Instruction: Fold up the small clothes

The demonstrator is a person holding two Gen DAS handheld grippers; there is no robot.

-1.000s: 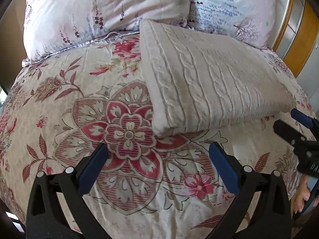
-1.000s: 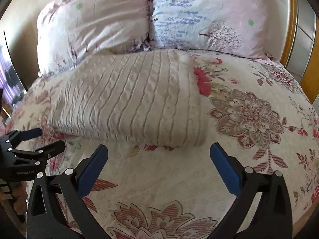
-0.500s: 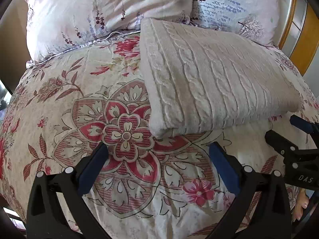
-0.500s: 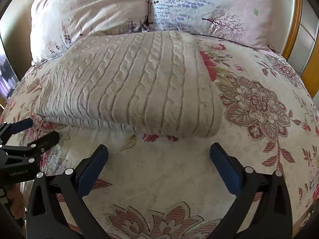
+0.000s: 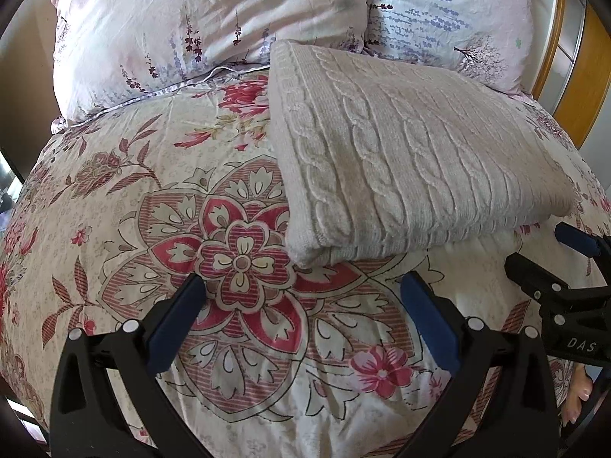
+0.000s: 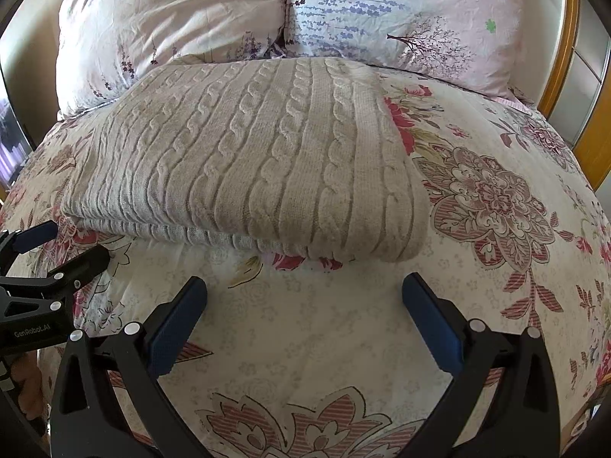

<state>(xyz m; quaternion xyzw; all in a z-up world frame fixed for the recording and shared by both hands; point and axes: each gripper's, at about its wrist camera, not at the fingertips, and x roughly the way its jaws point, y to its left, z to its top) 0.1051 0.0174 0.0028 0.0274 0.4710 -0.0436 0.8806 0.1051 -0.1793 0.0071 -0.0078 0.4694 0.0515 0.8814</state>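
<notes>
A cream cable-knit sweater (image 5: 401, 160) lies folded into a thick rectangle on the floral bedspread (image 5: 160, 229), its folded edge facing me. My left gripper (image 5: 301, 290) is open just short of the sweater's near left corner, nothing between its fingers. The sweater (image 6: 259, 164) fills the middle of the right wrist view. There my right gripper (image 6: 303, 290) stands open a little before the sweater's near edge, empty. Each gripper shows in the other's view: the right gripper (image 5: 553, 263) at the right edge, the left gripper (image 6: 49, 248) at the left edge.
Two floral pillows (image 5: 214, 26) (image 6: 412, 19) lean against the head of the bed behind the sweater. A wooden-framed wardrobe (image 5: 584, 68) stands to the right. The bedspread (image 6: 496, 198) spreads around the sweater on both sides.
Both grippers have moved forward toward the sweater's near edge, so it looks larger and closer. Both have stayed open and the sweater has not moved.
</notes>
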